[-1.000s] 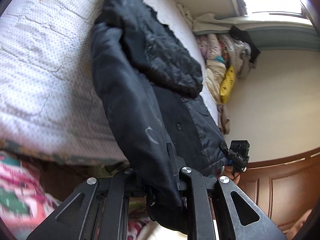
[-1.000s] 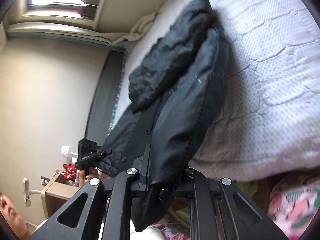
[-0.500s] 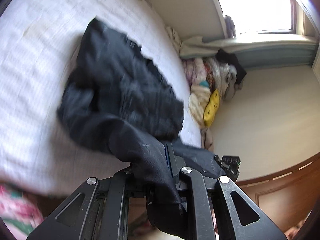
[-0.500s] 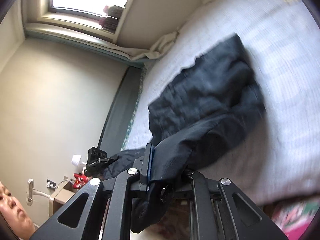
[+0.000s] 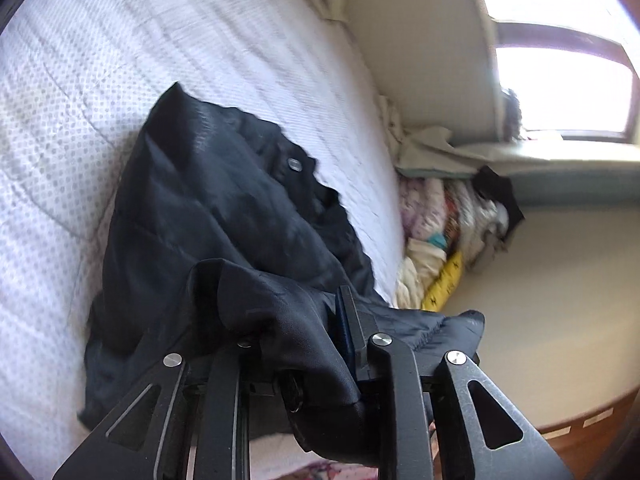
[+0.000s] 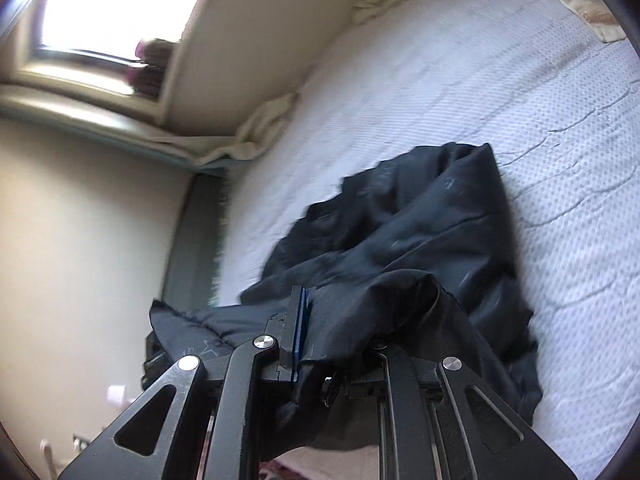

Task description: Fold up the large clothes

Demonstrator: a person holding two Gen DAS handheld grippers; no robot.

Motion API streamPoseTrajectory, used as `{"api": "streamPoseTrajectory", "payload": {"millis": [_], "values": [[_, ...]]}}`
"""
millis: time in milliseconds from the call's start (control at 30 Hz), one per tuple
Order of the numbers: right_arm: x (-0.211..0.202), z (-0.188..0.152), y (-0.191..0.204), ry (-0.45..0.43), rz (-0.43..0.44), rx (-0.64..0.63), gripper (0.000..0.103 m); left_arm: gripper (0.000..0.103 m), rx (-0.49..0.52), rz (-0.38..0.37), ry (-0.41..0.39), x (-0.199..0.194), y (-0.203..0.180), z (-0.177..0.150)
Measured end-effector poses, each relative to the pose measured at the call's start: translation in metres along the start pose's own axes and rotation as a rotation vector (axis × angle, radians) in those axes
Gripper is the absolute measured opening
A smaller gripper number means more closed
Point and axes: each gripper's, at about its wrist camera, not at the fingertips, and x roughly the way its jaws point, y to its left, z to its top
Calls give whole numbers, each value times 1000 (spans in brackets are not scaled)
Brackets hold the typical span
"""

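A black padded jacket (image 5: 208, 208) lies bunched on the white quilted bed (image 5: 120, 40), its near edge lifted and doubled over toward the far part. My left gripper (image 5: 296, 312) has that hem draped over it. Its jaws are opening, with fabric still between them against the blue pad; the other finger is hidden under cloth. In the right wrist view the jacket (image 6: 420, 232) lies on the bed (image 6: 480, 80), and my right gripper (image 6: 352, 320) is shut on the other end of the same hem. Between the two grippers the hem hangs stretched.
A pile of mixed clothes (image 5: 448, 220) fills the gap between the bed and the cream wall, under a bright window (image 5: 560, 92). A wooden board (image 5: 580, 428) runs low on the right. A cream cloth (image 6: 256, 136) lies at the bed's far corner.
Both grippers have carried the jacket's hem forward over the bed. The jacket, which hung long over the bed's edge, now lies doubled on the quilt.
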Motion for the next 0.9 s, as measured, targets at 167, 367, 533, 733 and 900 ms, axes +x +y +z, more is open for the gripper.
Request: {"api": "streamPoseTrajectory", "payload": {"millis": [167, 367, 533, 733, 900], "values": [[35, 18, -17, 8, -48, 19, 17, 41, 6, 50, 0, 19, 9, 13], [45, 30, -20, -10, 0, 4, 41, 72, 80, 23, -54, 3, -7, 19], [40, 37, -16, -53, 132, 40, 67, 84, 152, 84, -224, -24, -15, 20], [22, 45, -17, -119, 102, 34, 68, 85, 212, 233, -309, -33, -13, 19], [7, 47, -2, -182, -160, -137, 68, 85, 278, 289, -260, -14, -15, 12]]}}
